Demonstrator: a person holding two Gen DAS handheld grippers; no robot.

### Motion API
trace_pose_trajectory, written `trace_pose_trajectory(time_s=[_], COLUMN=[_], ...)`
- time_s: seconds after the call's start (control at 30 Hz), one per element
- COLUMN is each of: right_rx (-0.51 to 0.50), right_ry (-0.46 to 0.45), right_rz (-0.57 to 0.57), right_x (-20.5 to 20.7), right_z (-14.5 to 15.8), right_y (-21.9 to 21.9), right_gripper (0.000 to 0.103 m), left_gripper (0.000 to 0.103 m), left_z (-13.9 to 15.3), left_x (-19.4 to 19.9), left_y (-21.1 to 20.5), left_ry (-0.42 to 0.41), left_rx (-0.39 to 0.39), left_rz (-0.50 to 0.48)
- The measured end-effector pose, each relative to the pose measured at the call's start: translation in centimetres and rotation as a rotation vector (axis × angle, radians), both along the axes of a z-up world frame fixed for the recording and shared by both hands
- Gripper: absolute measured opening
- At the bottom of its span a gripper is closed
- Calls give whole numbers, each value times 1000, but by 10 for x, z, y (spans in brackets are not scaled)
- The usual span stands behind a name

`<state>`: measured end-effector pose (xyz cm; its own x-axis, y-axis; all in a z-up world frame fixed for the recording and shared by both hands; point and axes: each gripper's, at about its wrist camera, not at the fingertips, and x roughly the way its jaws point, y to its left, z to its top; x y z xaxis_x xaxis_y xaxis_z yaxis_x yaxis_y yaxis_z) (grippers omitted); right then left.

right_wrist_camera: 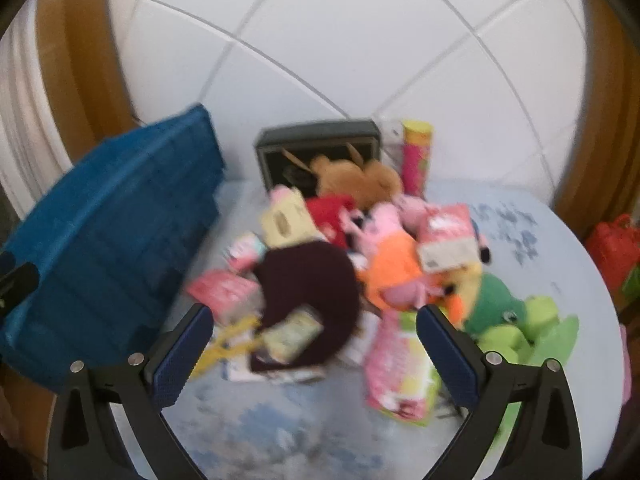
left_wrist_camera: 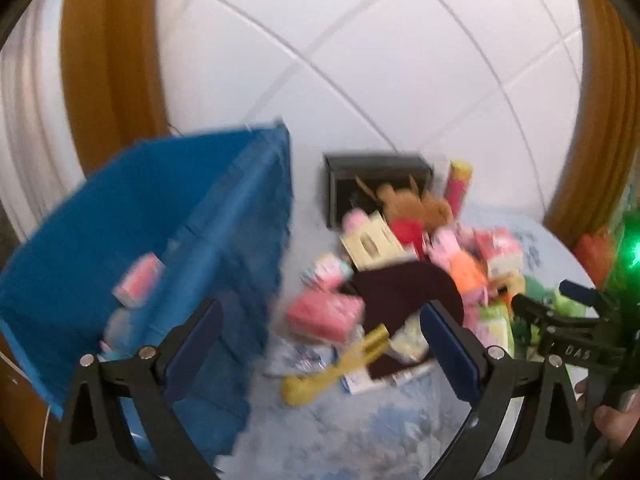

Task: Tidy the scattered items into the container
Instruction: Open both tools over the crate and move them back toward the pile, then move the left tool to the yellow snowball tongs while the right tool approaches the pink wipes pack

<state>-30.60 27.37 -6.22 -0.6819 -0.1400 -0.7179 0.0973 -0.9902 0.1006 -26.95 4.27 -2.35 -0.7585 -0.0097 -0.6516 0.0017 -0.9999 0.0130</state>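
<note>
A blue fabric bin (left_wrist_camera: 168, 240) stands at the left of a round table; a pink packet (left_wrist_camera: 138, 280) lies inside it. The bin also shows in the right wrist view (right_wrist_camera: 116, 224). A heap of items lies beside it: a dark maroon hat (right_wrist_camera: 312, 284), a pink packet (left_wrist_camera: 324, 314), a yellow hanger-like piece (left_wrist_camera: 340, 364), a pink and orange plush (right_wrist_camera: 392, 256), a brown plush (right_wrist_camera: 360, 180), a green plush (right_wrist_camera: 504, 308). My left gripper (left_wrist_camera: 320, 344) is open and empty above the bin's edge and the heap. My right gripper (right_wrist_camera: 314, 344) is open and empty over the hat. Both views are blurred.
A dark open box (right_wrist_camera: 320, 148) and a pink and yellow tube (right_wrist_camera: 416, 156) stand at the back by the white tiled wall. The table has a pale blue patterned cloth (right_wrist_camera: 304, 432). A red bag (right_wrist_camera: 612, 244) sits beyond the table's right edge.
</note>
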Motion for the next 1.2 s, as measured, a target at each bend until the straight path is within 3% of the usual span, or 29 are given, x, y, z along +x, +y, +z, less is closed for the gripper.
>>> trace_pose_trajectory(time_s=[0.3, 0.8, 1.0, 1.2], right_rx=[11, 41, 64, 84], right_ry=[-133, -290, -326, -358], right_rz=[-60, -158, -197, -223], right_x=[-9, -34, -49, -56], right_z=[-69, -140, -159, -175], right_y=[39, 59, 64, 66], right_gripper=[103, 103, 103, 103], left_gripper=[100, 100, 103, 103], left_z=[-89, -220, -238, -242], left_x=[-22, -67, -65, -61], left_y=[24, -3, 7, 19], left_ry=[-163, -374, -318, -318], left_rx=[-55, -170, -323, -288], left_rz=[-7, 0, -1, -47])
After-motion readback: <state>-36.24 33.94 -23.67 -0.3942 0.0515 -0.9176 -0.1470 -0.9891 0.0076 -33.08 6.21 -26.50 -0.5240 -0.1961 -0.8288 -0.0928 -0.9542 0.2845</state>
